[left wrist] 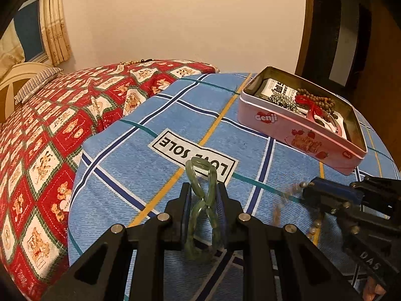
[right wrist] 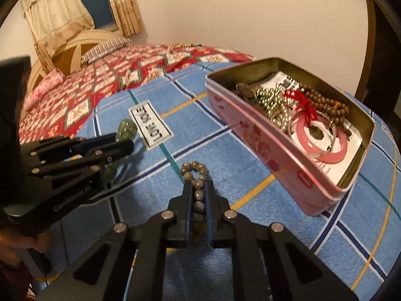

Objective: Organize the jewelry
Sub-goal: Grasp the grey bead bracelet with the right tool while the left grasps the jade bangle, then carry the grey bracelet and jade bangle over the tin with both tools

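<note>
A grey bead bracelet (right wrist: pixel 198 188) sits pinched between the fingers of the right gripper (right wrist: pixel 199 188), its loop poking past the tips above the blue checked cloth (right wrist: pixel 225 138). The left gripper (left wrist: pixel 203 195) clamps a green chain bracelet (left wrist: pixel 201 200) likewise. The pink tin (right wrist: pixel 263 145), holding other jewelry, rests nearby.

Pink tin box (right wrist: pixel 275 175): glossy painted metal outside, dull brass-toned bare metal inside. In it: shiny metal bead chain (right wrist: pixel 273 105), matt brown wooden beads (right wrist: pixel 325 100), glossy pink bangle (right wrist: pixel 325 140), printed paper (right wrist: pixel 351 148). Left of the tin: translucent glossy green link bracelet (left wrist: pixel 203 200), smooth grey stone-look bead bracelet (right wrist: pixel 198 185). Under the tin: woven matt blue checked cloth (left wrist: pixel 150 115).
</note>
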The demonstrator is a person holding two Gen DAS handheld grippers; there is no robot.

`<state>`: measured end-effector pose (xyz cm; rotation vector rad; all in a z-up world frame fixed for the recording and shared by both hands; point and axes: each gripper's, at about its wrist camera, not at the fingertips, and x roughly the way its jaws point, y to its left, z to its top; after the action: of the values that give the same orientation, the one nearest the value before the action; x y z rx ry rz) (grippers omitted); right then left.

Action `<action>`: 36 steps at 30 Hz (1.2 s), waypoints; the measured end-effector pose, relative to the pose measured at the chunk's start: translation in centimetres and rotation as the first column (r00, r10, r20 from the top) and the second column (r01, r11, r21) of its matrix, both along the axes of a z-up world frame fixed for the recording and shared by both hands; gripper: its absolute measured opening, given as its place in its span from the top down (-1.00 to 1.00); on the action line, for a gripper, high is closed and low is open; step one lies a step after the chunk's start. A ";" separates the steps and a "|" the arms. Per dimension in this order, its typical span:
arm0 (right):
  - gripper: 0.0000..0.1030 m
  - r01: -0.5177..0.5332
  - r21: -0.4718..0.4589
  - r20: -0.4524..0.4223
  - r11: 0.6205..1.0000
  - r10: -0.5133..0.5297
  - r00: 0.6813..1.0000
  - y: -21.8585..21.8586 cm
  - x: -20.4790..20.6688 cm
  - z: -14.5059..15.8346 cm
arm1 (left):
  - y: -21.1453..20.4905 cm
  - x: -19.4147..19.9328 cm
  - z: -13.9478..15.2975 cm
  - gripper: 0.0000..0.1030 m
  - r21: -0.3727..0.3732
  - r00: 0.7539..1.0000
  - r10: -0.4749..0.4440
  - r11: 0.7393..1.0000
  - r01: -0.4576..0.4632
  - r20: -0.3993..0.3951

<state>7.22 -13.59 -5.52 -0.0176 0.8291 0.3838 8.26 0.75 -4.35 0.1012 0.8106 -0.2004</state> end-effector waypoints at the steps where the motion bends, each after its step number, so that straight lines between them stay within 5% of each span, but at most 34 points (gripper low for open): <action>1: 0.75 0.003 0.016 0.018 1.000 -0.003 1.000 -0.2 -0.2 0.3 | 0.0 0.0 0.0 0.61 -0.001 1.000 0.001 1.000 -0.001 0.001; 20: 0.75 0.048 0.125 0.263 0.991 -0.080 0.961 -1.2 -2.6 4.2 | -0.1 -0.8 0.8 0.61 -0.017 0.999 0.015 1.000 -0.014 0.052; 36: 0.75 0.104 0.203 0.297 0.974 -0.162 0.941 -3.4 -2.9 5.5 | -2.9 -0.9 1.8 0.61 -0.047 0.991 -0.008 0.999 0.014 0.135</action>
<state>4.31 -16.98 -0.05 0.1474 0.4758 0.3174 7.37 -2.16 -2.57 0.0735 0.6698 -0.2208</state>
